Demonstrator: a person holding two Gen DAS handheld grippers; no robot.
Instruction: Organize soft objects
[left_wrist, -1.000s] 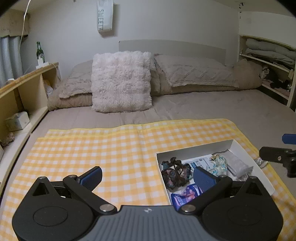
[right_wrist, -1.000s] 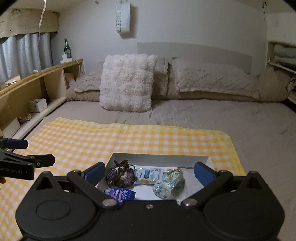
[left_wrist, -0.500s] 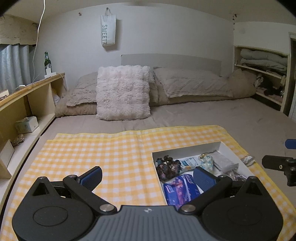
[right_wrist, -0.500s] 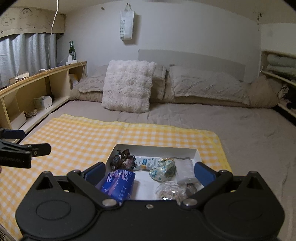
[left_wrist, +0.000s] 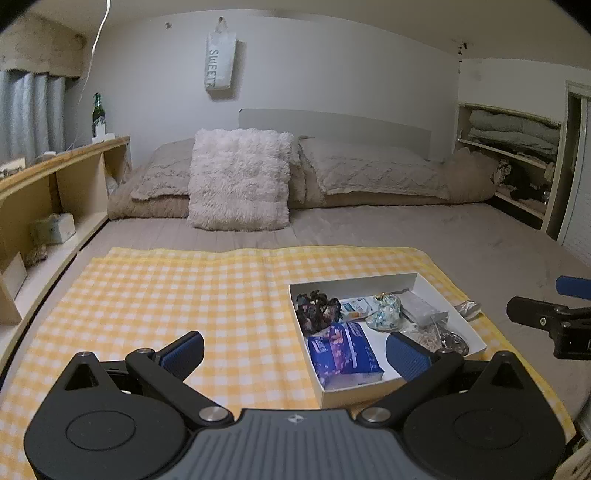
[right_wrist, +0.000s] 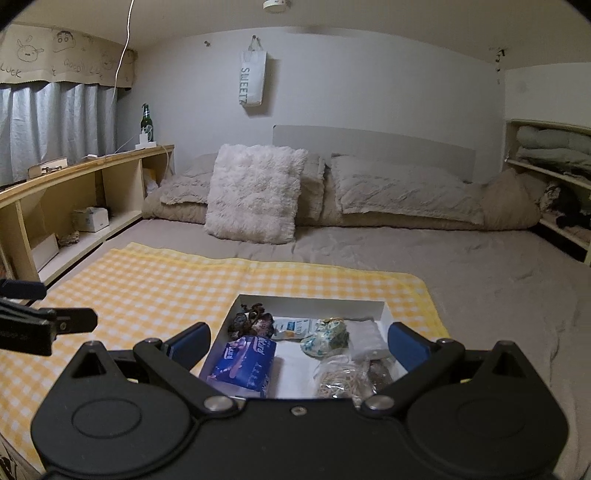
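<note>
A white shallow box (left_wrist: 474, 334) (right_wrist: 386, 310) sits on a yellow checked cloth (left_wrist: 184, 295) (right_wrist: 155, 288) on the bed. Inside lie a purple tissue pack (left_wrist: 343, 350) (right_wrist: 245, 360), a dark scrunchie bundle (left_wrist: 318, 310) (right_wrist: 253, 321), a floral pouch (left_wrist: 386, 314) (right_wrist: 327, 338), a small white-blue packet (left_wrist: 354, 306) (right_wrist: 295, 326) and a clear bag of rubber bands (left_wrist: 430, 334) (right_wrist: 341, 378). My left gripper (left_wrist: 295, 350) is open, near the box's front left. My right gripper (right_wrist: 297, 343) is open above the box's near side. Both hold nothing.
A fluffy white cushion (left_wrist: 240, 181) (right_wrist: 255, 192) and grey pillows (left_wrist: 373, 170) lean at the bed's head. A wooden shelf (left_wrist: 48, 184) with a green bottle (right_wrist: 146, 120) runs along the left. Shelves with folded bedding (left_wrist: 513, 129) stand on the right. A crumpled wrapper (left_wrist: 468, 306) lies beside the box.
Both grippers have drawn back and risen, so the box looks smaller and the tissue pack and rubber-band bag now show fully. Both remain open.
</note>
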